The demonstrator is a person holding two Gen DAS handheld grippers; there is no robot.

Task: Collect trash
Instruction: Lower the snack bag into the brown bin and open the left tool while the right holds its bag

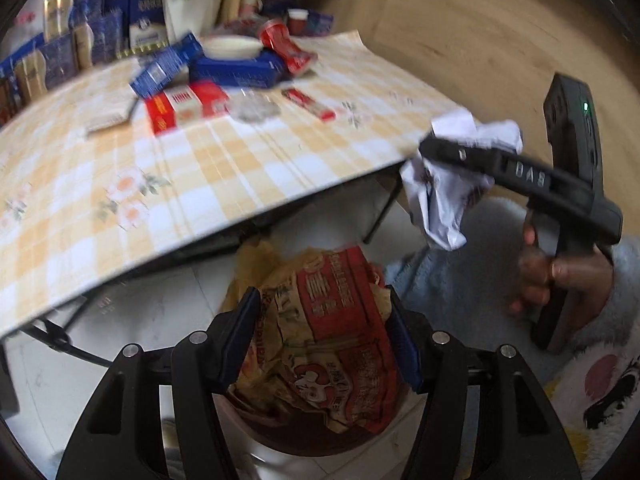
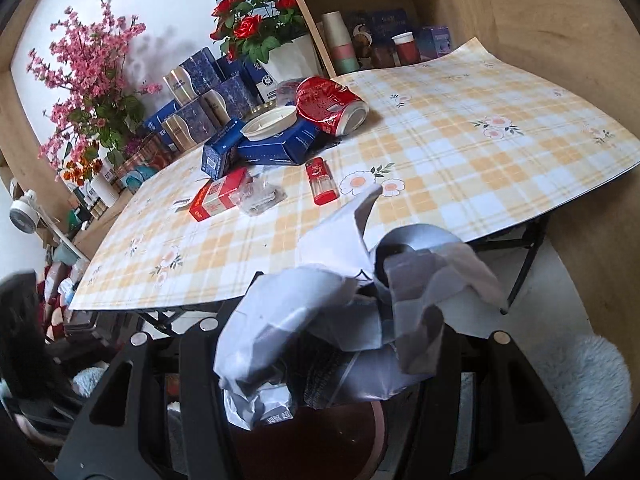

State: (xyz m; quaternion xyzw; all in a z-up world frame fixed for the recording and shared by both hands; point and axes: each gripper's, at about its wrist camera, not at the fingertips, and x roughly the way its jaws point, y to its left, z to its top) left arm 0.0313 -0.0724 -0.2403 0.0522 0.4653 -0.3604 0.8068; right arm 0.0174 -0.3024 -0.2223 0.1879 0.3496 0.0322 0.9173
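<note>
My left gripper is shut on a crumpled red and tan wrapper and holds it over a dark round bin on the floor beside the table. My right gripper is shut on a crumpled white plastic bag off the table's near corner. In the right wrist view that bag covers the jaws and hangs over the bin. More trash lies on the table: a crushed red can, a red box, a small red packet and clear plastic.
The checked tablecloth covers a folding table. Blue boxes and a white dish sit at its far side. Flower pots, cups and boxes stand behind. A wooden cabinet wall is to the right.
</note>
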